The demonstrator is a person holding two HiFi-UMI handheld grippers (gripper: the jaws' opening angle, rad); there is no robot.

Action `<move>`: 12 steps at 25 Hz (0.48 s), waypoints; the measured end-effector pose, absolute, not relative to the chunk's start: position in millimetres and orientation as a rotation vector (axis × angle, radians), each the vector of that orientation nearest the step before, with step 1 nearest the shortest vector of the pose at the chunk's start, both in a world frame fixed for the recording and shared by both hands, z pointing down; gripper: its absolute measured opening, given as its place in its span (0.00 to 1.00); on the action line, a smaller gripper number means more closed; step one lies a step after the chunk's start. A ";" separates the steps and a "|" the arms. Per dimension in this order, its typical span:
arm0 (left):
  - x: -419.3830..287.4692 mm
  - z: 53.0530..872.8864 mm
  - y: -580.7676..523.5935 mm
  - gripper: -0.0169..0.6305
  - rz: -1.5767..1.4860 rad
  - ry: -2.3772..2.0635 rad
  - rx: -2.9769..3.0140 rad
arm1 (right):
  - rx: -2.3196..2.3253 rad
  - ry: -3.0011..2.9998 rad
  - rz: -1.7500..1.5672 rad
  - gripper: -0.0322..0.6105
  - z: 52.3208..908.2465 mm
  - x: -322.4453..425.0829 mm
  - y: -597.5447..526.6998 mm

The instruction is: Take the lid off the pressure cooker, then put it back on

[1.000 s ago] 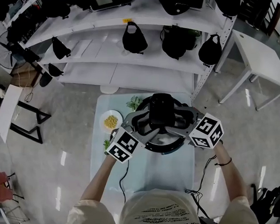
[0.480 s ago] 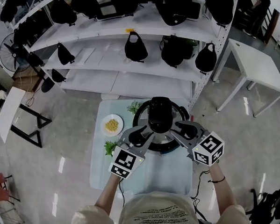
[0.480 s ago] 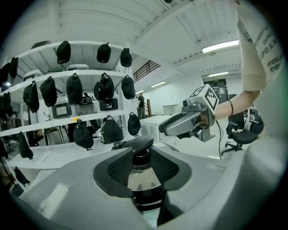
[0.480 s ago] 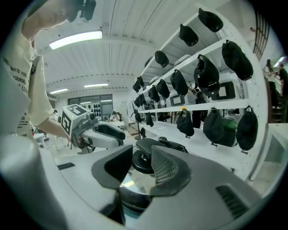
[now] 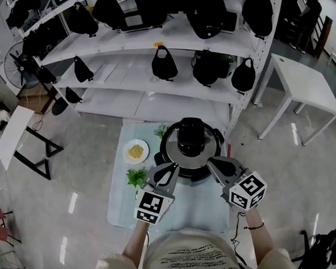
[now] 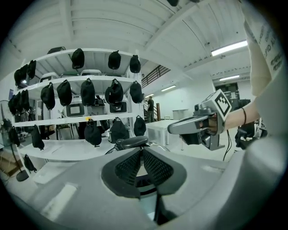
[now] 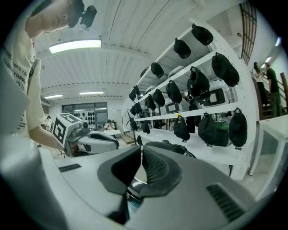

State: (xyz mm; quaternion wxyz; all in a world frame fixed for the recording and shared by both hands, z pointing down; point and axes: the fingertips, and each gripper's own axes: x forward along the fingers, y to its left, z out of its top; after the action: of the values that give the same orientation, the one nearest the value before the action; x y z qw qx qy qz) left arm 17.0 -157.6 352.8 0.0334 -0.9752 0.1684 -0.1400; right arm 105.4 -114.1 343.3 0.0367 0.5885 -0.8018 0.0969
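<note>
Withdrawn from cooker (image 5: 191,142), left gripper (image 5: 170,170), right gripper (image 5: 214,163) just closed empty jaws.

One cooker (image 5: 191,142), one plate (image 5: 126,156), two leafy sprigs (image 5: 137,176).

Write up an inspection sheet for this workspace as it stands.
Surface: pale blue cloth, lying flat, no spills seen.
Job's things: pressure cooker with its lid on, black handle on top.
Clutter: plate of yellow food and two sprigs of greens, left of the cooker.
Grippers: left gripper and right gripper have just closed; both are shut with nothing between the jaws, apart from the cooker.
Cables: black cable hanging at the cloth's near right corner.
Surroundings: white shelving with black bags; white side table; fan.
</note>
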 end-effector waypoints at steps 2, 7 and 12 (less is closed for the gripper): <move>13.2 350.9 -153.5 0.08 -0.412 0.540 -3.004 | 1.834 -2.457 0.284 0.07 341.7 103.7 -108.3; 4.0 346.8 -143.0 0.07 -0.383 0.575 -3.000 | 1.880 -2.453 0.266 0.06 338.8 99.5 -92.8; -3.8 346.7 -135.7 0.07 -0.360 0.599 -3.011 | 1.923 -2.468 0.282 0.06 338.5 97.8 -80.3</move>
State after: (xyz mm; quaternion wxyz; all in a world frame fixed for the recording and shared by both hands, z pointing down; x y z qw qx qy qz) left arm -3.8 -135.7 346.7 0.0253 -0.9738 0.1937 -0.1164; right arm 97.8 -80.3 338.5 0.0000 0.6121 -0.7857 0.0896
